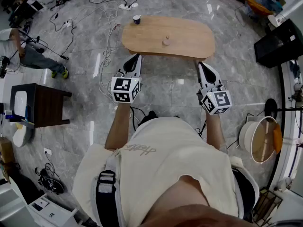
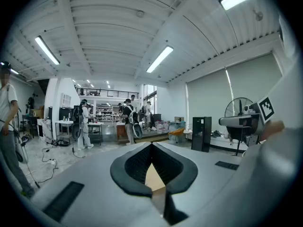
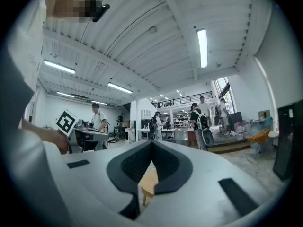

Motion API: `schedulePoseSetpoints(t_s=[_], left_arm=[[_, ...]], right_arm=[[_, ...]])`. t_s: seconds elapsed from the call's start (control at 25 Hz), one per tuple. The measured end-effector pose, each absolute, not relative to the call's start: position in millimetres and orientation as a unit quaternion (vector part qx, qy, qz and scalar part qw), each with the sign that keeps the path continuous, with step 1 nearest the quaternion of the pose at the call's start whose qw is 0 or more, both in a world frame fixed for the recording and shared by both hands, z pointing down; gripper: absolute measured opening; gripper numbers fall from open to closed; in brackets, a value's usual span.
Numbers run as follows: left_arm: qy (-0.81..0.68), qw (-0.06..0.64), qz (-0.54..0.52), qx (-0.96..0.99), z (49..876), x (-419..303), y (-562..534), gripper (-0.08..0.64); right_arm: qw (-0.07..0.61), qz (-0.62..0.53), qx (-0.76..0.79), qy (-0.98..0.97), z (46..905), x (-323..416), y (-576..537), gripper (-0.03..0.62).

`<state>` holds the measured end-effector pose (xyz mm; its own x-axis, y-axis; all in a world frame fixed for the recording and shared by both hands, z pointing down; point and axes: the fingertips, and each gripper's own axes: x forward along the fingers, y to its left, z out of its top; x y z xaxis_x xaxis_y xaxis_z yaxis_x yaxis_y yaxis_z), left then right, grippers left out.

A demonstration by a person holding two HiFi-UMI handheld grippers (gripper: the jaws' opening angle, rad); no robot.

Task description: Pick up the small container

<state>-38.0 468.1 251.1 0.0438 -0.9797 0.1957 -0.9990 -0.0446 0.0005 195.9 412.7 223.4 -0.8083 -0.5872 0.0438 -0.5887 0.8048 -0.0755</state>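
The small container (image 1: 166,41), a round tan pot with a knob on its lid, stands near the middle of the oval wooden table (image 1: 189,39). My left gripper (image 1: 138,56) is shut and empty, held in the air just short of the table's near left edge. My right gripper (image 1: 201,64) is also shut and empty, just short of the near right edge. In the left gripper view the jaws of the left gripper (image 2: 152,145) meet at their tips, with a sliver of the table (image 2: 154,178) showing through. The right gripper (image 3: 152,144) looks the same, with the table (image 3: 150,183) behind it.
A dark cup (image 1: 137,19) sits at the table's far left end. Cables (image 1: 110,30) trail over the grey floor to the left. A dark side table (image 1: 45,103) and a crouching person (image 1: 28,53) are at the left. A black box (image 1: 279,41) and a round basin (image 1: 258,140) are at the right.
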Motion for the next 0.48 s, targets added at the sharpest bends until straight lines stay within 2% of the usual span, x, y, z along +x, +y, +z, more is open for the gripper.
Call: schedulePoseSetpoints(t_s=[0.48], left_arm=[[-0.656, 0.054, 0.077, 0.749, 264, -78, 454, 0.003]], right_arm=[[0.019, 0.025, 0.346, -0.938, 228, 164, 419, -0.002]])
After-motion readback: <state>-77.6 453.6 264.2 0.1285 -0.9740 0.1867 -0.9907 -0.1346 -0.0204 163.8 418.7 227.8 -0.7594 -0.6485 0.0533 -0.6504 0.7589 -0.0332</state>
